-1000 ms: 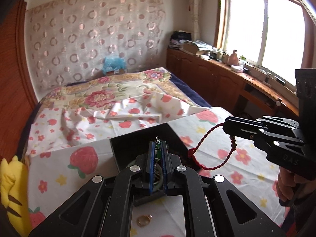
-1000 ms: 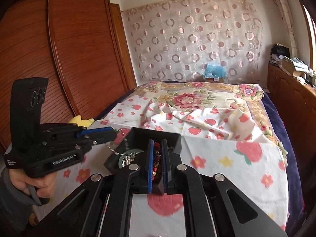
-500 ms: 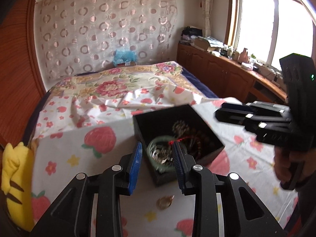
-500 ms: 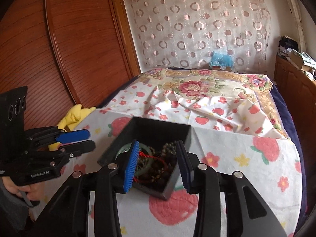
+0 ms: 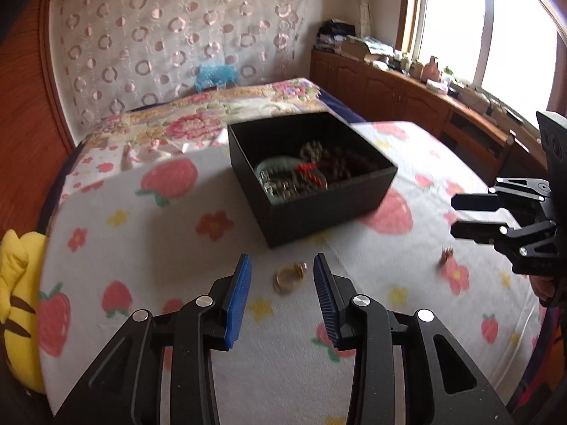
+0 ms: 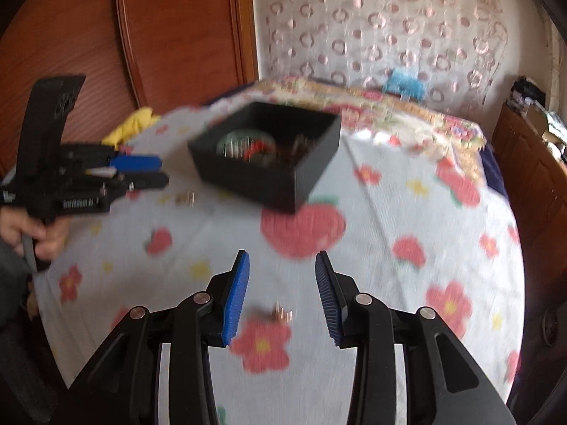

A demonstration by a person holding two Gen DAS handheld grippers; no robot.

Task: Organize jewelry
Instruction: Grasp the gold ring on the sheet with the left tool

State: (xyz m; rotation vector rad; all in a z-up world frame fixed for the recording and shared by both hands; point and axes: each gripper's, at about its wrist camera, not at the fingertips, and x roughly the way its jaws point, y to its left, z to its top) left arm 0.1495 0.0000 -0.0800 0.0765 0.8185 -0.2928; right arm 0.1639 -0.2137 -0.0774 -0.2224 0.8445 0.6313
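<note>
Left hand-held gripper (image 5: 281, 278) jaws just opened wider — part open, gold ring (image 5: 288, 276) lies loose between them on the tabletop (image 5: 177, 233), nothing gripped. Right hand-held gripper (image 6: 282, 279) also just opened, part open, empty — small blurred ring (image 6: 280, 313) below it. Black box (image 5: 312, 205) of jewelry sits farther back.

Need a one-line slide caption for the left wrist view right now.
Open left gripper poised over a gold ring on the strawberry-print cloth, black jewelry box beyond.
</note>
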